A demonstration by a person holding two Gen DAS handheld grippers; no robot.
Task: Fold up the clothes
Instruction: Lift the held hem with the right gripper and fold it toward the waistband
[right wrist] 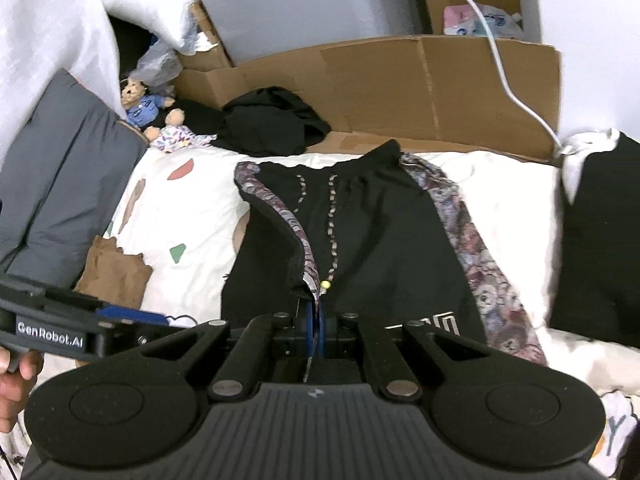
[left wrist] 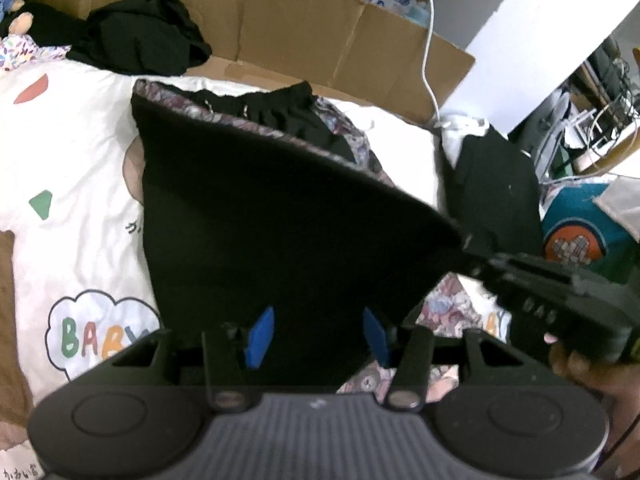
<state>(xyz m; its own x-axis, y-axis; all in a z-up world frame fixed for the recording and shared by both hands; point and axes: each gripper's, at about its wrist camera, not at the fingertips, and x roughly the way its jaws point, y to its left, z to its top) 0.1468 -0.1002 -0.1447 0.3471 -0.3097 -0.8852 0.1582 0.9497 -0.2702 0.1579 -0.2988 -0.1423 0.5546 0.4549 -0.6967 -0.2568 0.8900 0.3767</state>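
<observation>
We see black shorts [right wrist: 360,240] with floral side stripes lying on a white printed bedsheet [right wrist: 192,208], in the middle of the right wrist view. Their long axis runs from the waistband at the upper middle of the frame down toward the camera, with the drawstring [right wrist: 331,224] trailing down the centre.

The right gripper [right wrist: 314,328] has its blue fingers [right wrist: 307,320] pressed together on the edge of a lifted flap of the shorts, at the lower middle of the frame. That flap rises from the left side of the garment and curves down into the fingers.

In the left wrist view, the lifted black fabric [left wrist: 260,216] fills the centre as a broad triangular sheet, its point reaching to the right, where the right gripper [left wrist: 480,264] holds it. The left gripper [left wrist: 316,336] sits at the lower middle of that frame with its blue fingers [left wrist: 260,336] spread apart; the fabric hangs between them, but we cannot tell whether they touch it.

A crumpled black garment [right wrist: 272,124] lies at the upper middle of the right wrist view, against a flattened cardboard box [right wrist: 420,88]. Two stuffed toys [right wrist: 152,112] sit at the upper left, beside a grey pillow [right wrist: 60,184]. Another dark garment [right wrist: 592,240] lies at the right edge.
</observation>
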